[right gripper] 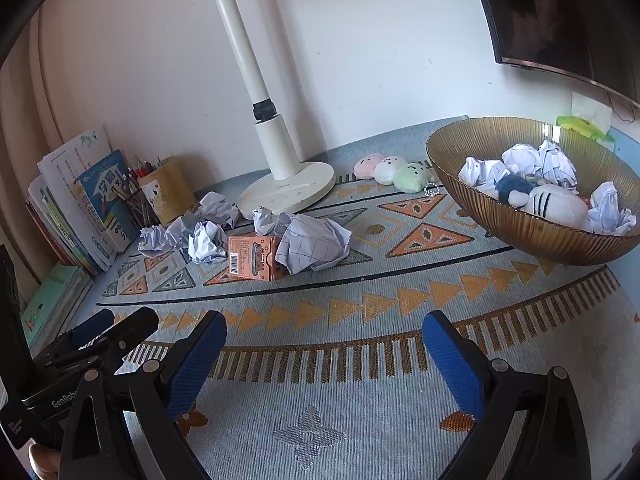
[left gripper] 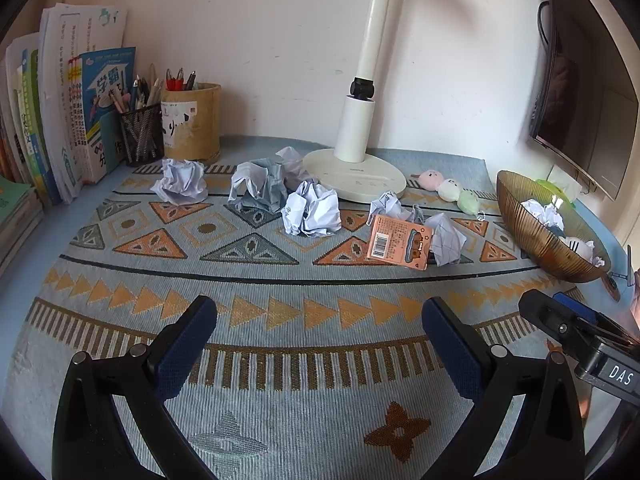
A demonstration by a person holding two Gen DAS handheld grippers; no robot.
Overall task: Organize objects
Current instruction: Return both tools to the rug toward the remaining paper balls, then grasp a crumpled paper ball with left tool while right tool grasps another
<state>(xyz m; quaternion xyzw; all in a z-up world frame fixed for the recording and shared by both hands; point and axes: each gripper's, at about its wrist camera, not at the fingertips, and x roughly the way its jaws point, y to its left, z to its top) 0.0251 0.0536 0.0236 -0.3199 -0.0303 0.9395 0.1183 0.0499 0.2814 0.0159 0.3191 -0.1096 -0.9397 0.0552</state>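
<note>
Several crumpled paper balls lie on the patterned cloth; the nearest one [left gripper: 311, 209] [right gripper: 208, 242] sits mid-cloth, and a squared-paper ball [left gripper: 445, 236] [right gripper: 314, 246] rests beside an orange card packet [left gripper: 399, 241] [right gripper: 253, 258]. A plush keychain of three balls [left gripper: 450, 189] [right gripper: 390, 171] lies by the lamp base. The amber bowl [left gripper: 532, 236] [right gripper: 480, 216] on the right holds paper balls and a white plush toy [right gripper: 554, 206]. My left gripper [left gripper: 320, 320] and my right gripper [right gripper: 324, 330] both hover open and empty over the near cloth, well short of the objects.
A white desk lamp [left gripper: 354, 172] [right gripper: 286, 192] stands at the back. Books [left gripper: 60, 120] [right gripper: 76, 208] and two pen holders [left gripper: 192, 124] [right gripper: 166, 196] fill the back left. A dark monitor [left gripper: 580, 92] [right gripper: 560, 12] hangs at the right. The other gripper shows at each view's edge.
</note>
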